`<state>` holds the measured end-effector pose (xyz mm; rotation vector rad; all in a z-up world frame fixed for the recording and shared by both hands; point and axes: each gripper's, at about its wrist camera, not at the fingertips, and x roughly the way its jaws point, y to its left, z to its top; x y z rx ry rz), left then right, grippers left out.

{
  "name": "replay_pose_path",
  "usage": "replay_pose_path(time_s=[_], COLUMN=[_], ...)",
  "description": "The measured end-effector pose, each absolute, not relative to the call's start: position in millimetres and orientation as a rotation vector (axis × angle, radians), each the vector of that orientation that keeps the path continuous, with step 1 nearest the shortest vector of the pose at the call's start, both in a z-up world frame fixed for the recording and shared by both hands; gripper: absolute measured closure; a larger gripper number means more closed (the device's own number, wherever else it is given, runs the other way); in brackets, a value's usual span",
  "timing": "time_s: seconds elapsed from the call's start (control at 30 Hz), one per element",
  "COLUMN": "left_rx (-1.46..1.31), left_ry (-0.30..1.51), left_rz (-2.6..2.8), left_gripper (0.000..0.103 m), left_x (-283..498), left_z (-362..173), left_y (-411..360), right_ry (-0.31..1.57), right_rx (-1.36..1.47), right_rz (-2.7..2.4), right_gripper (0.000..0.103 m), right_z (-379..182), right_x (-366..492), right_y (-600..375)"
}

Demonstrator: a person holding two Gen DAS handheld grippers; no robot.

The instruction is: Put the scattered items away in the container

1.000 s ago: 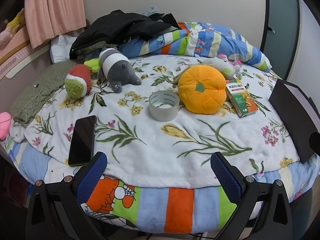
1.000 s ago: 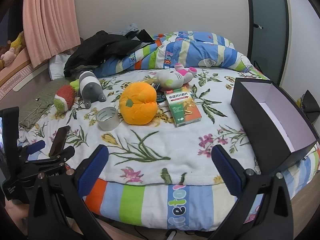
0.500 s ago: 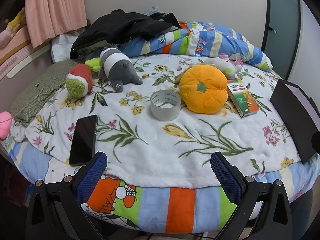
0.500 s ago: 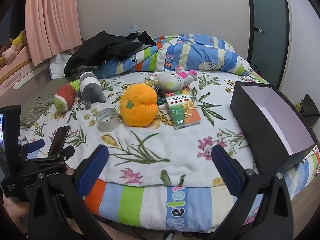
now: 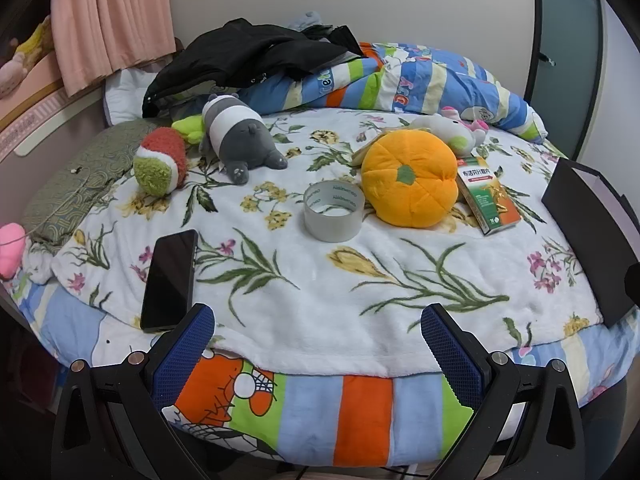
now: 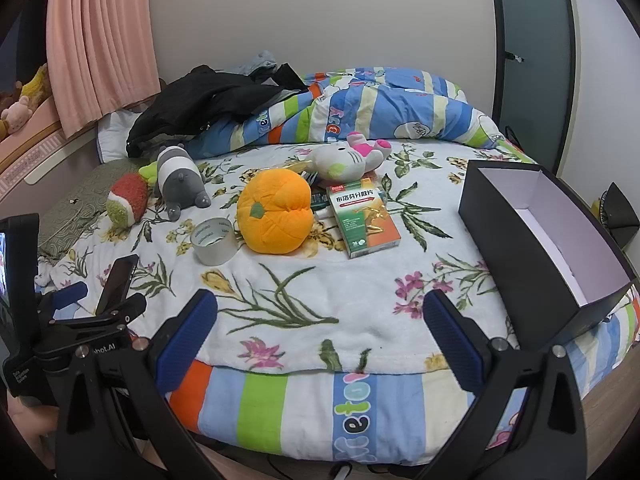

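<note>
The black box (image 6: 532, 248) lies open at the right edge of the bed (image 6: 304, 320), its pale inside empty. Well to its left, a green-and-orange medicine carton (image 6: 362, 220) lies flat on the floral blanket (image 5: 320, 280), touching a plush orange pumpkin (image 6: 274, 216). Behind both lies a grey cat plush with pink ears (image 6: 346, 158). A roll of clear tape (image 6: 212, 242) stands on its edge-face just left of the pumpkin, near but apart from it. Further left and back, a grey-and-white striped plush animal (image 5: 236, 136) lies beside a red-and-green ball-shaped plush (image 5: 160, 160), with a lime-green bit between them. A black smartphone (image 5: 170, 280) lies face up near the front left edge of the blanket.

The left hand-held gripper (image 5: 318, 350) hangs over the front edge of the bed, its blue-padded jaws spread wide and holding nothing; the phone lies just beyond its left finger. The right hand-held gripper (image 6: 320, 334) is likewise spread wide and empty, above the striped sheet at the bed's front.

At the head of the bed, a black jacket (image 6: 208, 104) lies over a rolled striped quilt (image 6: 380, 108). A pink curtain (image 6: 100, 40) hangs at the left.
</note>
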<state>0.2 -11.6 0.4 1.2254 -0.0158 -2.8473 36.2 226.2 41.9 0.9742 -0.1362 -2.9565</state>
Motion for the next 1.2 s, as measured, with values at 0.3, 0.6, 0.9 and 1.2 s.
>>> replay_pose_path(time_s=[0.3, 0.6, 0.9, 1.2], left_rx=[1.224, 1.229, 1.264, 1.283], left_ry=[-0.016, -0.027, -0.050, 0.159], left_rz=[-2.843, -2.842, -2.824, -2.835], left_gripper=[0.000, 0.000, 0.000, 0.000], left_x=[0, -1, -13, -45], left_z=[-1, -1, 5, 18], left_y=[-13, -17, -22, -75], right_ry=[-0.147, -0.168, -0.265, -0.258], right_rx=[0.977, 0.965, 0.972, 1.048], right_rz=[-2.956, -2.936, -2.887, -2.826], right_gripper=[0.000, 0.000, 0.000, 0.000], right_z=[41, 40, 44, 47], right_x=[35, 35, 23, -24], right_y=[227, 223, 217, 194])
